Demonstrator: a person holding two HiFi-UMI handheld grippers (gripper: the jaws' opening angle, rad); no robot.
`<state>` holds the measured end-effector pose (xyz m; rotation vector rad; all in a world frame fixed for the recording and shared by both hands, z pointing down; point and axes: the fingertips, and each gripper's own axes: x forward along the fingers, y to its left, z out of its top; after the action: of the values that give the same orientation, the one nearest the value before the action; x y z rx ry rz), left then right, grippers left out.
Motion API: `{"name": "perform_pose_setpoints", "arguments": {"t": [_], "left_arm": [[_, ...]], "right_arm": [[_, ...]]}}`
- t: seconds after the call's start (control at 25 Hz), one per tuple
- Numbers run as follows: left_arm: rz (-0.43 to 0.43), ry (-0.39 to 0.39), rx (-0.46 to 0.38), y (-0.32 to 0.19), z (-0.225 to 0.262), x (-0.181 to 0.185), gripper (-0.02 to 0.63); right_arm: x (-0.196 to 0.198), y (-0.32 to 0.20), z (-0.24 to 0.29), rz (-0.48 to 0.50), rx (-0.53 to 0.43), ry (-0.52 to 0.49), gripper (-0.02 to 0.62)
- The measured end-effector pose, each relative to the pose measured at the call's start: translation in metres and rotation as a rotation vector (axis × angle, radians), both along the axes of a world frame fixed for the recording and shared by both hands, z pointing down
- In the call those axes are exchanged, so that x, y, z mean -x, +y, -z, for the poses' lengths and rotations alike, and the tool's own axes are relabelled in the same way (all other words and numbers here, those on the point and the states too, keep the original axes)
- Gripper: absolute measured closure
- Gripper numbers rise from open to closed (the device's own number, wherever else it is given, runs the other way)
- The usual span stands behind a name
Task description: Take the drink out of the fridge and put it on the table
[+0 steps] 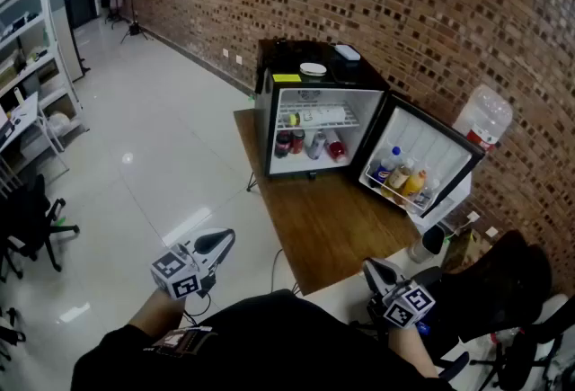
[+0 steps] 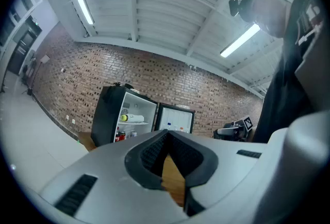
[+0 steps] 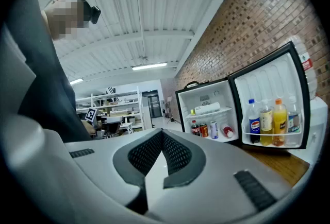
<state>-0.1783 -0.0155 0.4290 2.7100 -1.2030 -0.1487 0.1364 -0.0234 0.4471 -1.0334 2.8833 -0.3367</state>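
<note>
Fridge [image 1: 264,119] stands open; left gripper [image 1: 228,237], right gripper [image 1: 369,266] both closed, empty.

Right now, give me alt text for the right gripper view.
The right gripper, jaws shut and empty, fills the foreground. Beyond it an open mini fridge stands on a wooden surface by a brick wall, cans inside and bottles in its door.

Person wears black top [image 1: 269,344]; small orange-white print [image 1: 177,341] on L sleeve [image 1: 135,355]. Black headset cam [image 3: 93,12] strapped on head. L tongs [image 1: 225,237]: pale grey shell, dark tip, L cube [image 1: 175,275] w/ black-white square markers at rear. R tongs [image 1: 368,266]: same build, R cube [image 1: 409,304]. Close up, shells smooth grey-white w/ black ribbed pads [image 3: 178,153] in a V, plus dark slotted vents [image 3: 250,191].
</note>
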Motion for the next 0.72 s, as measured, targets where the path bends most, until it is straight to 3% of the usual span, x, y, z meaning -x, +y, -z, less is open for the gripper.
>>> {"name": "perform_pose_setpoints", "arguments": {"t": [0.2, 0.44, 0.6, 0.72], "left_arm": [[0.047, 0.011, 0.036, -0.001, -0.007, 0.062, 0.612], [0.081, -0.035, 0.053, -0.030, -0.025, 0.117, 0.612], [0.113, -0.042, 0.051, -0.067, -0.030, 0.118, 0.612], [0.140, -0.056, 0.037, -0.103, -0.030, 0.085, 0.612]], "right_arm": [[0.033, -0.038, 0.020, -0.039, -0.023, 0.041, 0.589], [0.050, -0.102, 0.043, -0.080, -0.099, 0.213, 0.584], [0.036, -0.161, 0.061, -0.067, -0.179, 0.339, 0.565], [0.015, -0.214, 0.074, -0.021, -0.260, 0.445, 0.474]]}}
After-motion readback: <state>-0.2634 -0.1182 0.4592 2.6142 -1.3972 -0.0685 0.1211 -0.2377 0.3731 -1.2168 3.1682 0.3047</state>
